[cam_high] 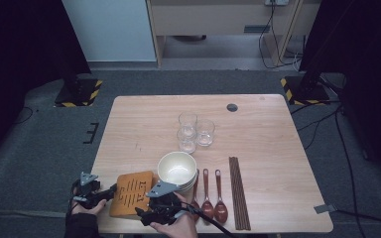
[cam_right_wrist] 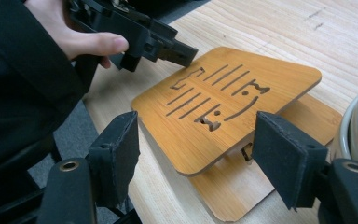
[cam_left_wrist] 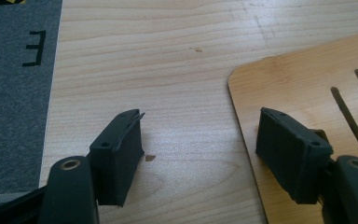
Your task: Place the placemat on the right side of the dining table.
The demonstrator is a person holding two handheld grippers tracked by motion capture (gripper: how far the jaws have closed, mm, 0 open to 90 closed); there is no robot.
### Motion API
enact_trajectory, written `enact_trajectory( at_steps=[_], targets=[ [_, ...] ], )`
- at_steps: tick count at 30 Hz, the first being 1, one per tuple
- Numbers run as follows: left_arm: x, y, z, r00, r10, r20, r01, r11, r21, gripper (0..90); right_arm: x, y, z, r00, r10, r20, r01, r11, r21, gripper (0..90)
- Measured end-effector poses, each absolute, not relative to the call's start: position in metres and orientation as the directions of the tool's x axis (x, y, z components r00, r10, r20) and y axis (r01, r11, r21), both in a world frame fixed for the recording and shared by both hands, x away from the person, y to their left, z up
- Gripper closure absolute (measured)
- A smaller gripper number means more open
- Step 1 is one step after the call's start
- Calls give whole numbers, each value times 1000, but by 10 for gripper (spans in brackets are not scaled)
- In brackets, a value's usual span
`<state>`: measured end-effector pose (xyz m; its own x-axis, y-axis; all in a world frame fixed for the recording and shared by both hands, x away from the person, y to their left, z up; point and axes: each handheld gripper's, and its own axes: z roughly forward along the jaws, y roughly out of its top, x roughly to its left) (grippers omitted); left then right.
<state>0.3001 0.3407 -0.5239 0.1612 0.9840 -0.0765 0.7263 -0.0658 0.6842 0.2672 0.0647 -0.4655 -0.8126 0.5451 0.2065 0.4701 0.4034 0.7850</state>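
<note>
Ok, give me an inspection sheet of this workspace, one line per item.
Surface: pale wood table, a dark round hole near its far edge.
Job's things: two slotted wooden mats stacked askew at the near edge, the top one tilted with one edge raised.
Clutter: stacked bowls beside the mats; three glasses; three spoons; chopsticks.
Grippers: left claw open, straddling the mat's edge; right claw open around the mats' corner, pads clear.
Cables: one trails from the right claw over the near edge; more on the floor at right.
Surroundings: grey carpet, two stand bases with hazard stripes, cabinet behind.
</note>
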Motion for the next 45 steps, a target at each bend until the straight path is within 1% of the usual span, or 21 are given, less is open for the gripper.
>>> enact_trajectory(
  at_steps=[16, 31, 45],
  targets=[
    [300, 341, -524, 158, 984, -77, 726, -63, 685, 300, 272, 74, -486, -779, 587, 222, 528, 422, 737, 332],
    [300, 341, -524, 158, 984, -77, 725, -63, 686, 300, 281, 81, -504, -738, 623, 259, 585, 399, 706, 344],
    [300, 341, -525, 157, 984, -78, 723, -61, 688, 300, 288, 89, -512, -705, 613, 358, 650, 355, 672, 391]
  ],
)
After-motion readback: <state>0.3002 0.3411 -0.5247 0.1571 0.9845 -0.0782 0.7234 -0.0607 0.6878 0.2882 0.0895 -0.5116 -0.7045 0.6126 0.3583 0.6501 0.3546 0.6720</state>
